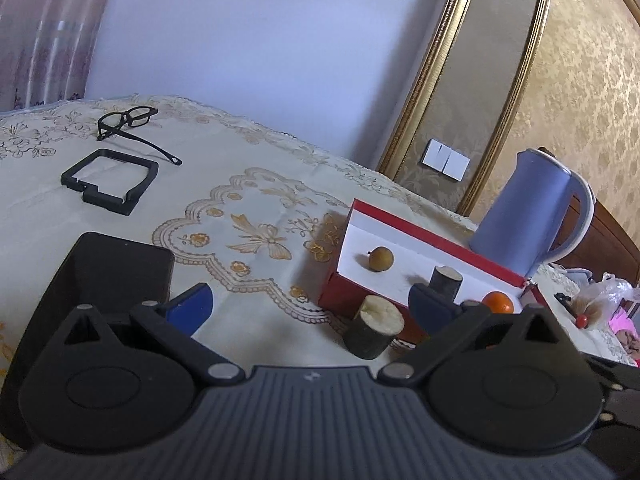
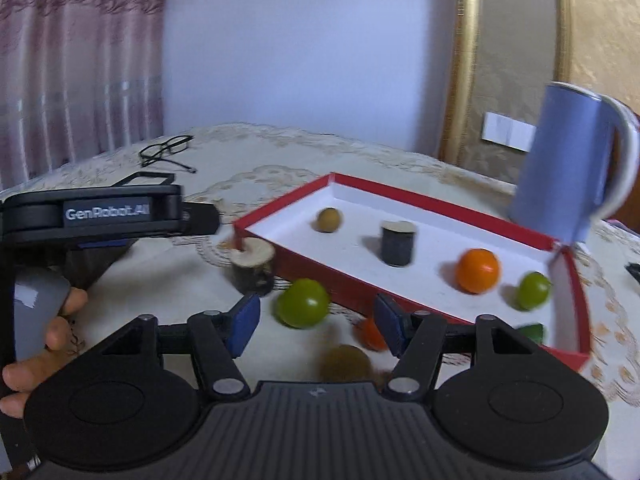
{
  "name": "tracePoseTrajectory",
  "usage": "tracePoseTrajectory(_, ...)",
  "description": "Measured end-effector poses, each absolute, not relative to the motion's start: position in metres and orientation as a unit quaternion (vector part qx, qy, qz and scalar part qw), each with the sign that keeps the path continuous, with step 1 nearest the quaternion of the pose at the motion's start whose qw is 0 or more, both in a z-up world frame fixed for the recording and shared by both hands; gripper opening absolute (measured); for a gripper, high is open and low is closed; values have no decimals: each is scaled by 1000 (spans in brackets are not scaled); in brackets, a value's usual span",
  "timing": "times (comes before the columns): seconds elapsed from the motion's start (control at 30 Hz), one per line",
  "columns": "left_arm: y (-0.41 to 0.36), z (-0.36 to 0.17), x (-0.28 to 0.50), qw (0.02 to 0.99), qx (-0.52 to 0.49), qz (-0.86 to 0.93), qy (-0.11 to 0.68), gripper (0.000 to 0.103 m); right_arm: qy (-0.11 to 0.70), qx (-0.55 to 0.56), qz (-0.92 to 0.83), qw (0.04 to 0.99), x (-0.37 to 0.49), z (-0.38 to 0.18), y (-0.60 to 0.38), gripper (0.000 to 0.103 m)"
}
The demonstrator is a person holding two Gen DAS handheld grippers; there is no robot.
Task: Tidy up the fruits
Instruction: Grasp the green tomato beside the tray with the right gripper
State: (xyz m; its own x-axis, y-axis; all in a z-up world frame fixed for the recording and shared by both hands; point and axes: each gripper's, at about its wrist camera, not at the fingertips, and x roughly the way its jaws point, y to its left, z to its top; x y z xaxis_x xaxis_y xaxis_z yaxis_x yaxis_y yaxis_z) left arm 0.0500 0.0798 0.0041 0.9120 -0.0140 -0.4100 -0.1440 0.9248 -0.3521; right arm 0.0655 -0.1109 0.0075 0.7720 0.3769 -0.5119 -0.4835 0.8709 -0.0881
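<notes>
Right wrist view | red box point(image 2: 440, 204) on worktop point(image 2: 260, 176): orange point(image 2: 478, 271), green fruit point(image 2: 533, 290), brown fruit point(image 2: 329, 220), upright dark cylinder point(image 2: 397, 243) | right tool point(image 2: 316, 326) spread, empty, green fruit point(image 2: 303, 303) beyond its tips, outside box | left tool point(image 1: 316, 304) spread, empty

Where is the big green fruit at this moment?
In the right wrist view, the big green fruit lies on the tablecloth outside the red tray, beside the wood stump.

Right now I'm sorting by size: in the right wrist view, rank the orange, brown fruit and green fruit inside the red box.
1. orange, clearly largest.
2. green fruit and brown fruit look alike; the brown one lies farther back, so I won't rank them.
</notes>
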Motion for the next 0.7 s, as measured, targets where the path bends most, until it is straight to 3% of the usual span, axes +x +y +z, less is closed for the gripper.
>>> tracePoseTrajectory(0.1,80,4,50,959,-191,31,205,103,248,-131,234,931,71,6,-101,55)
tracePoseTrajectory(0.2,79,3,51,959,-190,31,209,103,257,-145,238,925,80,1,-96,44)
tracePoseTrajectory(0.37,83,1,54,954,-203,29,218,103,283,-154,230,919,98,-7,-92,34)
tracePoseTrajectory(0.7,84,0,55,952,-209,28,223,103,274,-139,234,922,89,-1,-99,33)
